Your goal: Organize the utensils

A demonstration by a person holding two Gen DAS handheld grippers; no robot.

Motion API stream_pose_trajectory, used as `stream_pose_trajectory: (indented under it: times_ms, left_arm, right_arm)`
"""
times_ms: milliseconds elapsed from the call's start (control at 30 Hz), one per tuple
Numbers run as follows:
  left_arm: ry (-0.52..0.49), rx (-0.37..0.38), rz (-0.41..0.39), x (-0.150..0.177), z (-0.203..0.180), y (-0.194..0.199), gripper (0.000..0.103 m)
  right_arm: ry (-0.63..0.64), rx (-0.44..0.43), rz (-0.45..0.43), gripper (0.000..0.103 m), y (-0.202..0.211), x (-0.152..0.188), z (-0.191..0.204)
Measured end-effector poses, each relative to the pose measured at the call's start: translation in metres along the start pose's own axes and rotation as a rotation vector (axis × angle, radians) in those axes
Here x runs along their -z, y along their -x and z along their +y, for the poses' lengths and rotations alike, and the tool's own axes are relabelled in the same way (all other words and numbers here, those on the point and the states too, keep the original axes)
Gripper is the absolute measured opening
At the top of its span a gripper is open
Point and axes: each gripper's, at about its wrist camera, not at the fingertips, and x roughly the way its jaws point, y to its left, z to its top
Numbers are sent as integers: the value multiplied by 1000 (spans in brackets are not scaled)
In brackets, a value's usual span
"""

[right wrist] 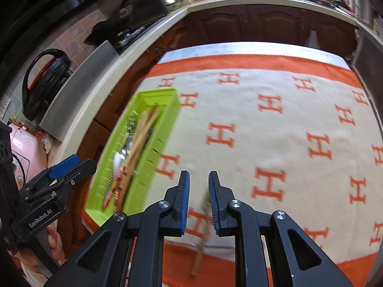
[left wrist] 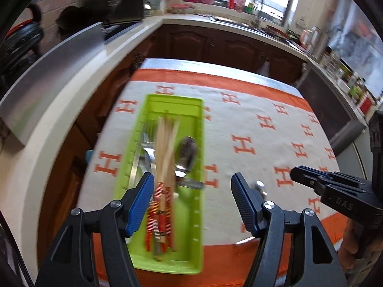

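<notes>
A lime green utensil tray [left wrist: 198, 129] lies on the cloth-covered table; it also shows in the right wrist view [right wrist: 162, 129]. In it lie wooden chopsticks [left wrist: 165, 143] with red patterned ends, a fork [left wrist: 147, 148] and a metal spoon [left wrist: 188, 153]. My left gripper [left wrist: 192, 203] is open and empty above the tray's near end. A small metal piece [left wrist: 259, 186] shows by its right finger. My right gripper [right wrist: 199, 198] is partly open and empty above the cloth; a blurred wooden-handled utensil [right wrist: 202, 239] lies on the cloth below it. The right gripper also shows in the left wrist view [left wrist: 308, 179].
The table carries a cream cloth with orange H marks and an orange border [right wrist: 263, 62]. A kitchen counter [left wrist: 71, 76] with dark wooden cabinets runs along the left and back. A sink [left wrist: 239, 20] and bottles stand at the back. A black fan [right wrist: 45, 81] sits on the counter.
</notes>
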Motion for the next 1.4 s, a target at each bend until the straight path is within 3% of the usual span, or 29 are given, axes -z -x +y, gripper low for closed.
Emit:
stream_pose_trajectory:
  times_ms: [267, 667, 967, 1067, 1267, 1333, 1400]
  left_arm:
    - [-114, 94, 110, 19, -63, -33, 65]
    - [-180, 58, 207, 32, -105, -99, 65]
    - [-186, 30, 208, 37, -110, -114, 65]
    - [-190, 21, 190, 39, -111, -115, 58]
    - [-194, 3, 155, 41, -107, -111, 33]
    - [-170, 20, 154, 40, -102, -110, 18]
    - [-145, 40, 157, 39, -97, -110, 14]
  right_arm:
    - [-77, 30, 17, 16, 7, 37, -47]
    - [-157, -25, 122, 19, -14, 96, -89]
    - [-137, -72, 103, 20, -19, 99, -88]
    - [-118, -77, 91, 20, -22, 96, -85]
    - [-47, -84, 70, 19, -27, 94, -72]
    - [-35, -82, 64, 12, -29, 95, -69]
    - [-38, -81, 53, 5, -30, 95, -70]
